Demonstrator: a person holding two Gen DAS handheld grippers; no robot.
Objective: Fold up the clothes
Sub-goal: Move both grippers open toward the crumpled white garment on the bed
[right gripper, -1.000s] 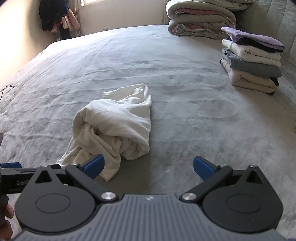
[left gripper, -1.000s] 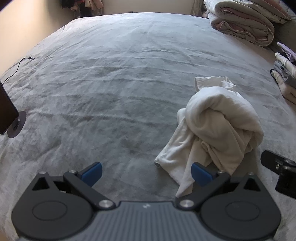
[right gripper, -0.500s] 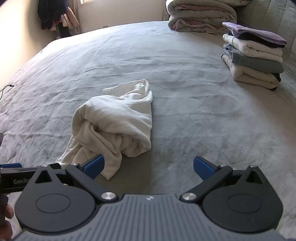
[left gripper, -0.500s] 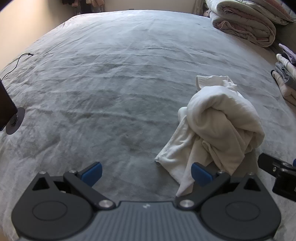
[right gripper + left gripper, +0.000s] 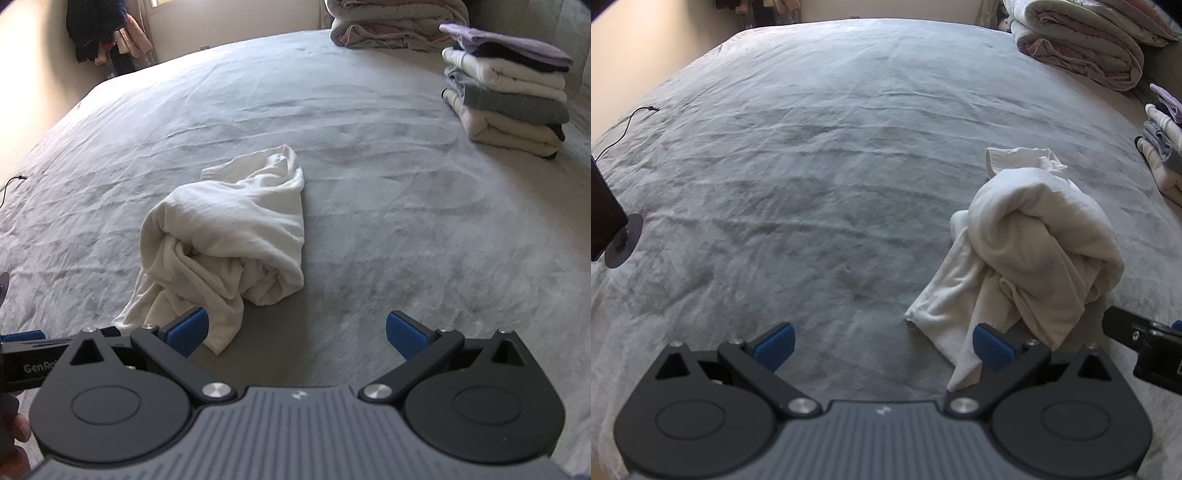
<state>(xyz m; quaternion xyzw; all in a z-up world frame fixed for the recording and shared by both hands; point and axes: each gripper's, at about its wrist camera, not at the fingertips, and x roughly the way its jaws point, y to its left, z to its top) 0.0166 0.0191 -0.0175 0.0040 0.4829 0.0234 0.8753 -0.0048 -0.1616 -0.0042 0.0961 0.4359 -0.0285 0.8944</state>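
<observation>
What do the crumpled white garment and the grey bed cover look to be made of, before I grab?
White garment: looks like soft, matte knit, maybe cotton jersey or fleece; it slumps in thick rounded folds with no shine. Grey bed cover: seems a short-pile plush or velvety fabric; brushed light and dark streaks run across it. Neither fibre can be confirmed from these views. Both claws are open.

Crumpled garment [image 5: 229, 240] lies on the bed [image 5: 369, 184] at frame centre in the right wrist view, just ahead of the left finger of the right gripper [image 5: 295, 332]. Stack of folded clothes [image 5: 506, 92] sits upper right, folded blankets [image 5: 391, 22] behind it at top. In the left wrist view the garment lies right of centre, ahead of the left gripper [image 5: 882, 345]; cable [image 5: 624, 129] at upper left.
</observation>
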